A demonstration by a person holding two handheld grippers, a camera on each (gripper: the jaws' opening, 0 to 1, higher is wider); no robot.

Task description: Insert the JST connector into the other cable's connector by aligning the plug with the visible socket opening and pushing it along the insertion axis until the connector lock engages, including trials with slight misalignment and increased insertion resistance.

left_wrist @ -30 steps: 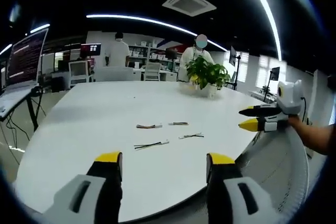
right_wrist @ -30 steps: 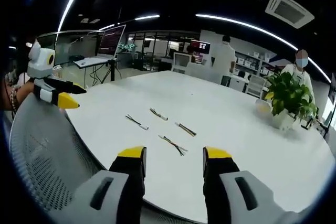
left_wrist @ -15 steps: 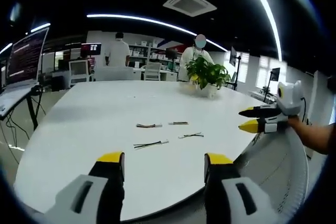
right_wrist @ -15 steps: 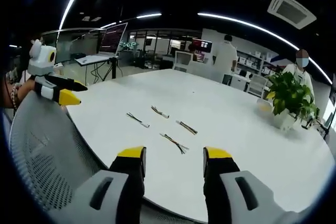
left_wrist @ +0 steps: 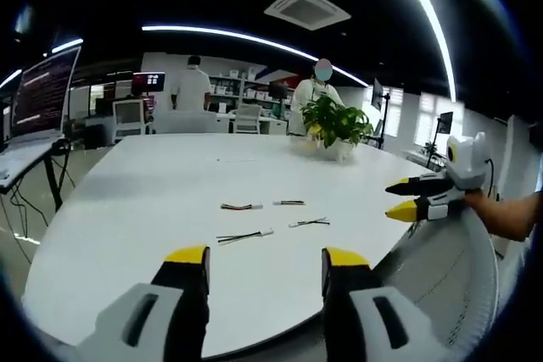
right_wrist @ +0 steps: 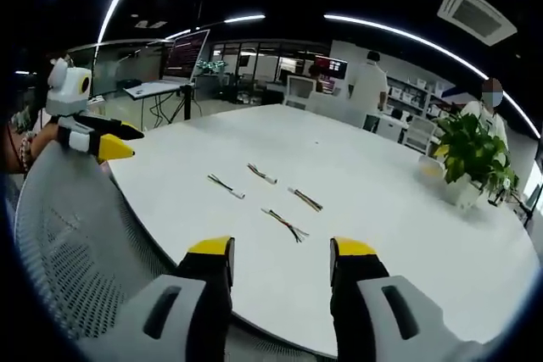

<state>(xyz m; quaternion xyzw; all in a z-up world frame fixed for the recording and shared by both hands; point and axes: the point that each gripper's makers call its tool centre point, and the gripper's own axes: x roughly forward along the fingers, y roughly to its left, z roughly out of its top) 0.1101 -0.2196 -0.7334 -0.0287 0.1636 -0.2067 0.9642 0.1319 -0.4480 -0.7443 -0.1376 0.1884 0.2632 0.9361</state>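
Both tools are held empty with jaws apart: the left gripper (left_wrist: 265,258) rises from the bottom of the left gripper view, the right gripper (right_wrist: 280,249) from the bottom of the right gripper view. Nothing of the task is judged done; picking up, aligning and pushing all remain. Four short cables are seen loose on the white table (left_wrist: 153,184) near mid-frame, among them a long cable (left_wrist: 243,234) and a striped cable (left_wrist: 240,205), well apart from the jaws. At upper right a potted plant (left_wrist: 334,120) is seen. No brand or writing can be read; the text on a monitor (left_wrist: 40,91) at upper left is too small.
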